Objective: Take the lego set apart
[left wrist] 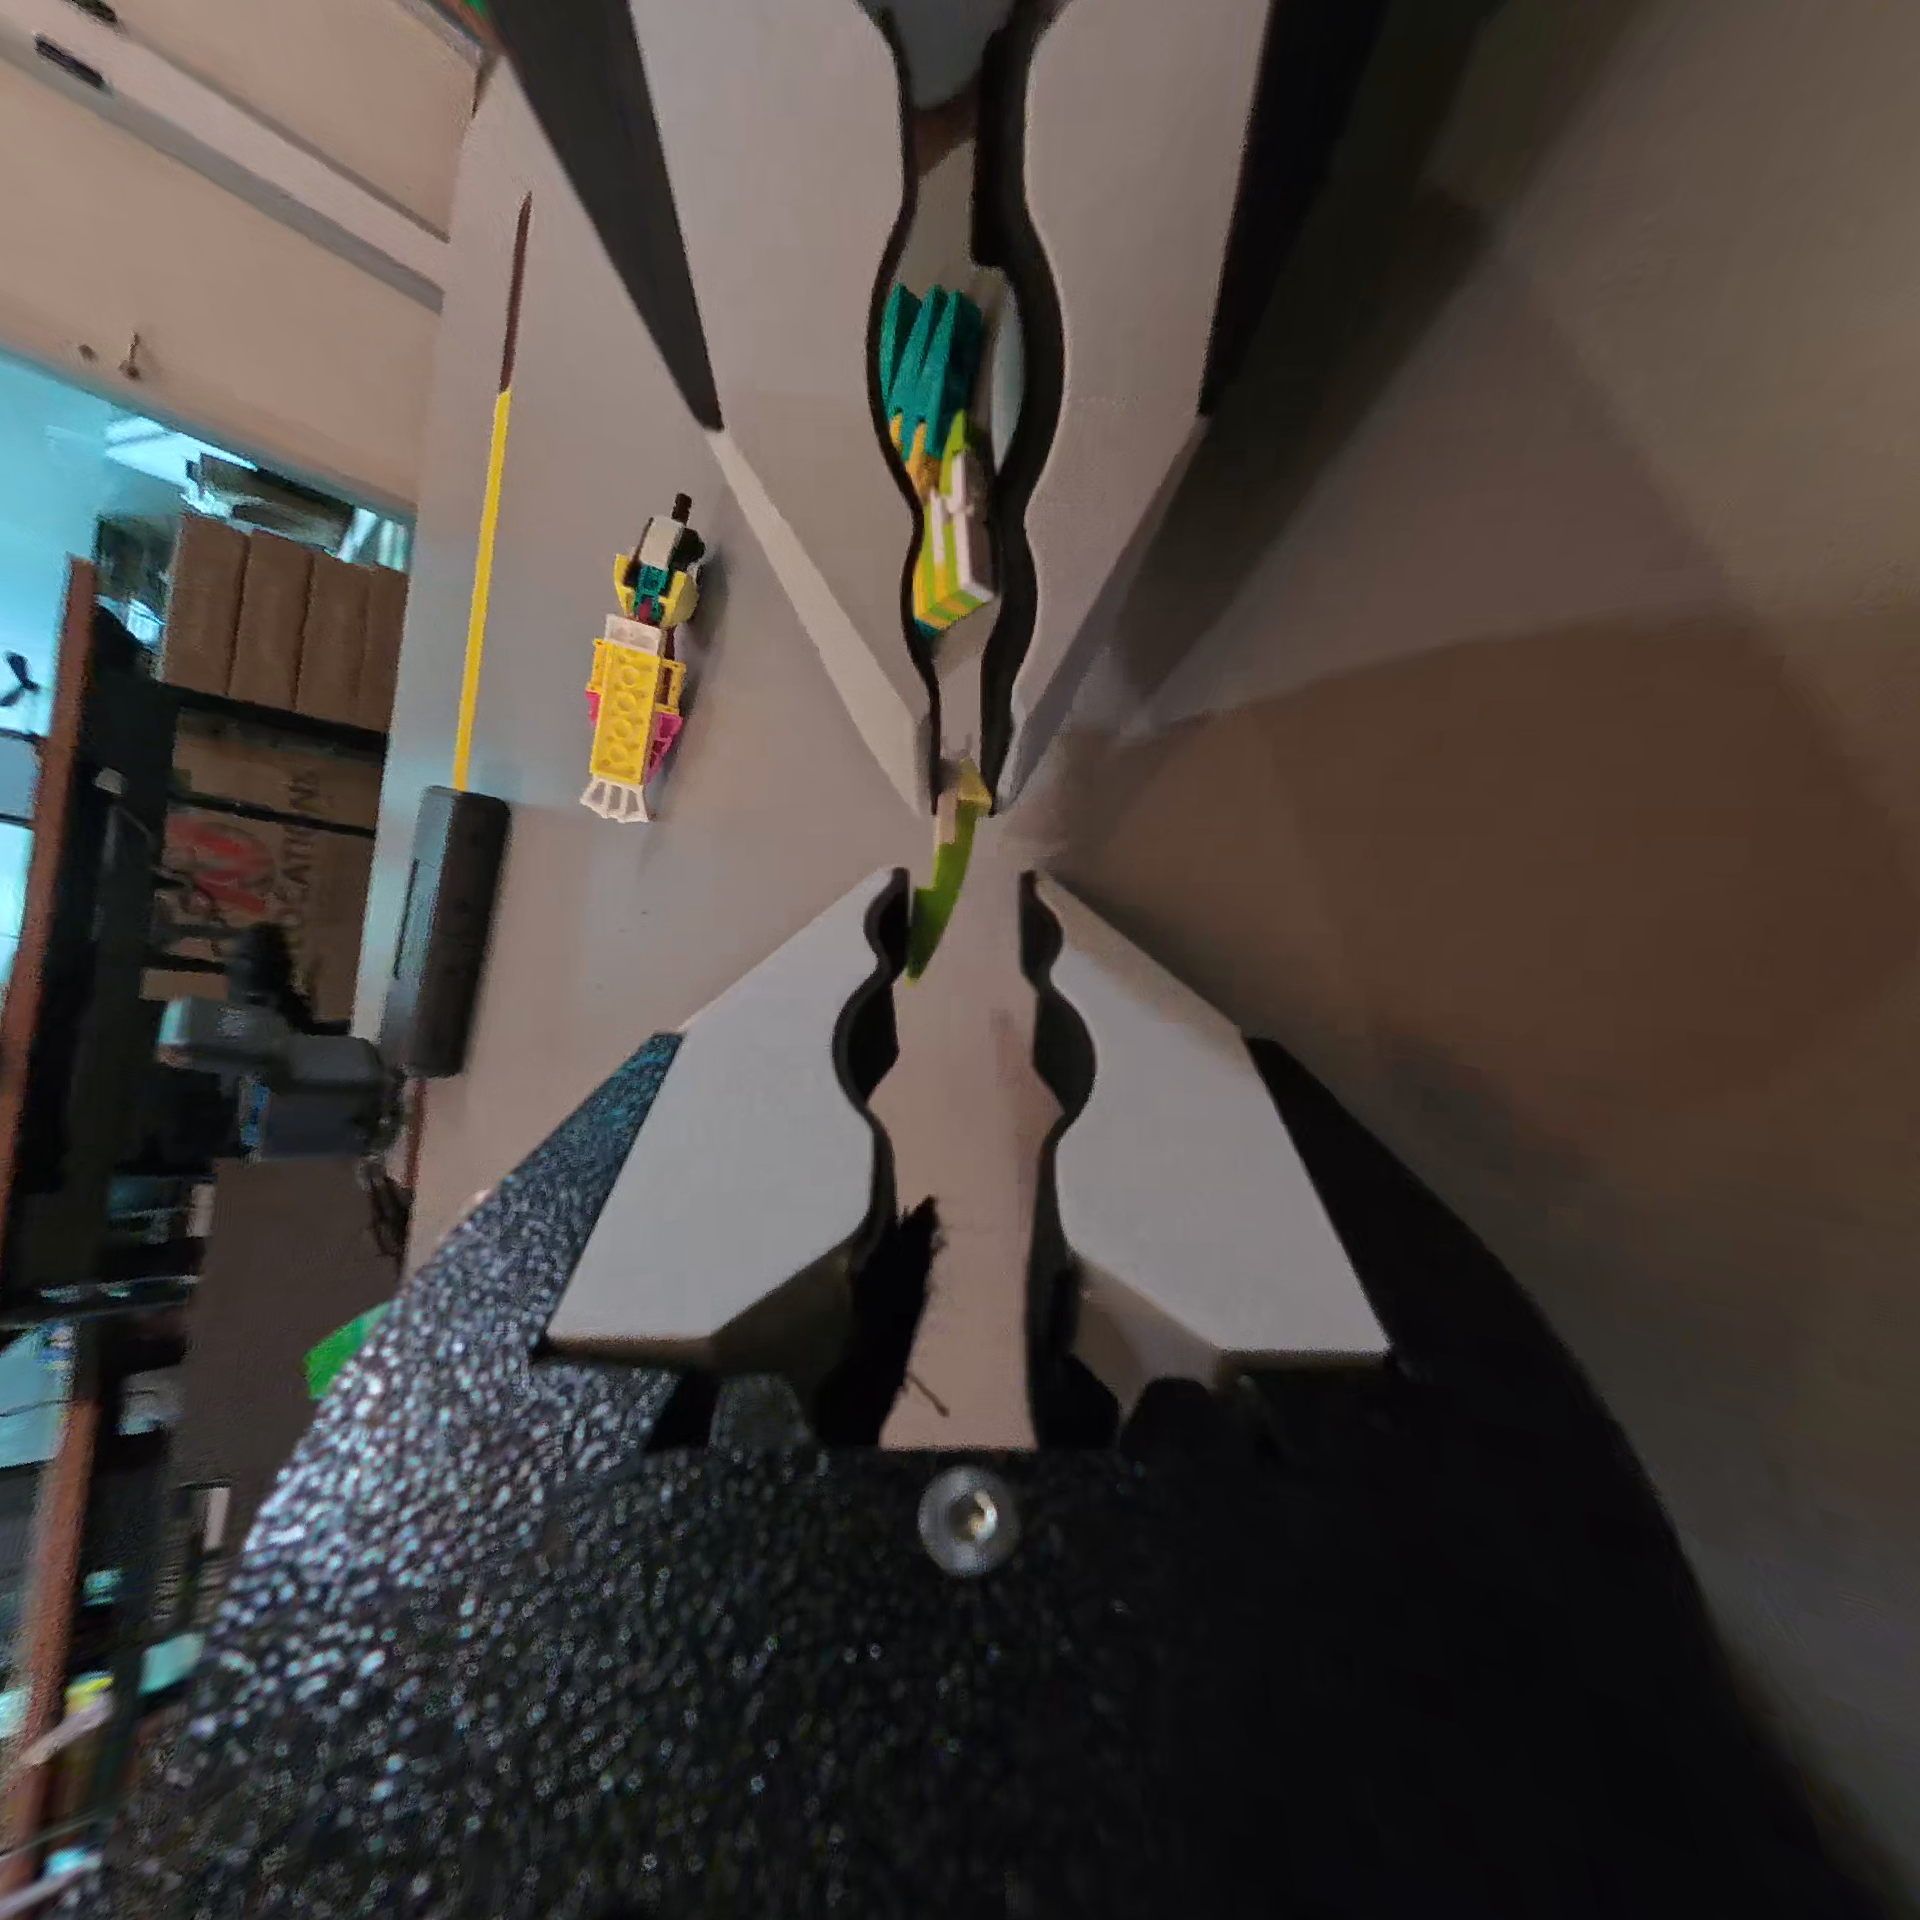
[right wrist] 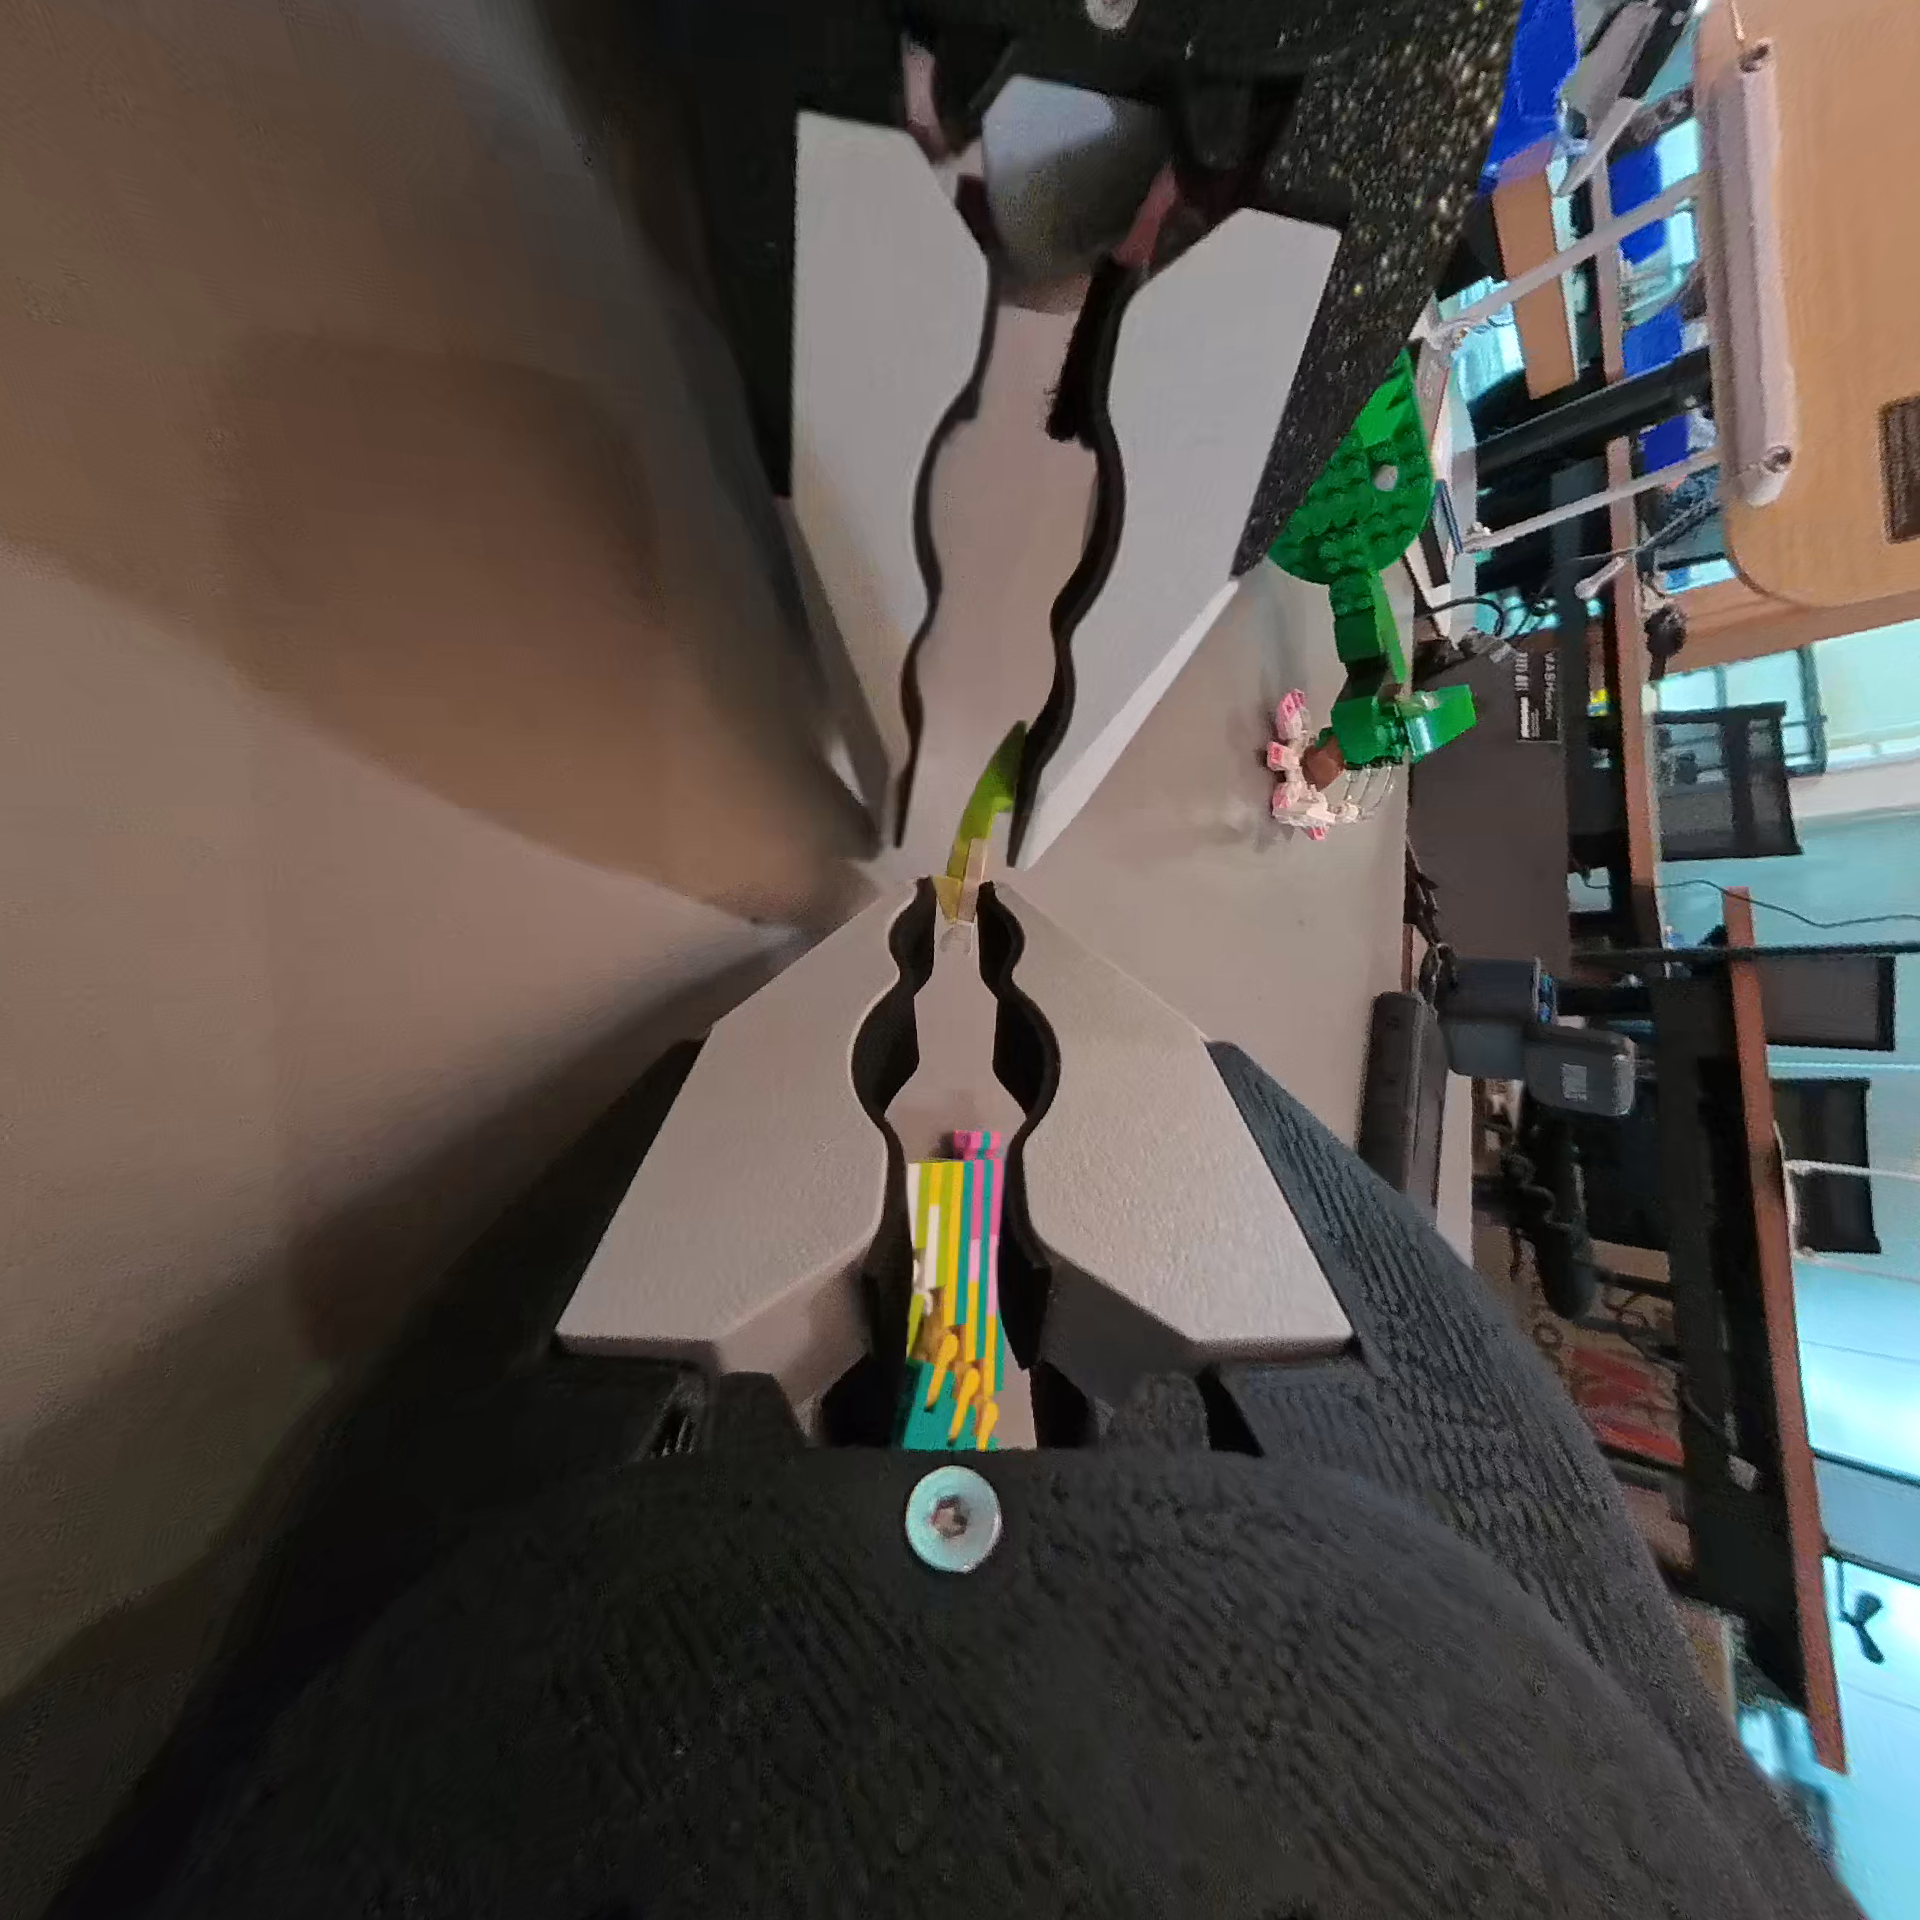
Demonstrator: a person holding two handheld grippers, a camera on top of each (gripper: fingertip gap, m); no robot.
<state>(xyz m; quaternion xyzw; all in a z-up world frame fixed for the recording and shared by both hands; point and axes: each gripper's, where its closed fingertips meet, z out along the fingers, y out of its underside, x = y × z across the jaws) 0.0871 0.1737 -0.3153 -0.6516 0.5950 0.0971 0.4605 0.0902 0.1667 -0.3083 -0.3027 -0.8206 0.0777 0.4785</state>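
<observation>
The grey surface (right wrist: 1195, 862) carries two set-aside sub-builds: a green plant assembly (right wrist: 1366, 582) well to one side and a yellow-and-pink brick figure (left wrist: 636, 686) near its edge. The right tool (right wrist: 961, 904) and left tool (left wrist: 961, 883) face each other tip to tip, and the lime-green leaf piece (left wrist: 945, 883) lies with its long axis running from one to the other. The right tool is clamped on the leaf's pale base clip (right wrist: 964, 894), with the striped multicoloured block (right wrist: 961, 1278) lying between its fingers further back; the left tool's jaws stand apart around the leaf's free end, which rests against one finger, so the left looks nearer to taking it.
</observation>
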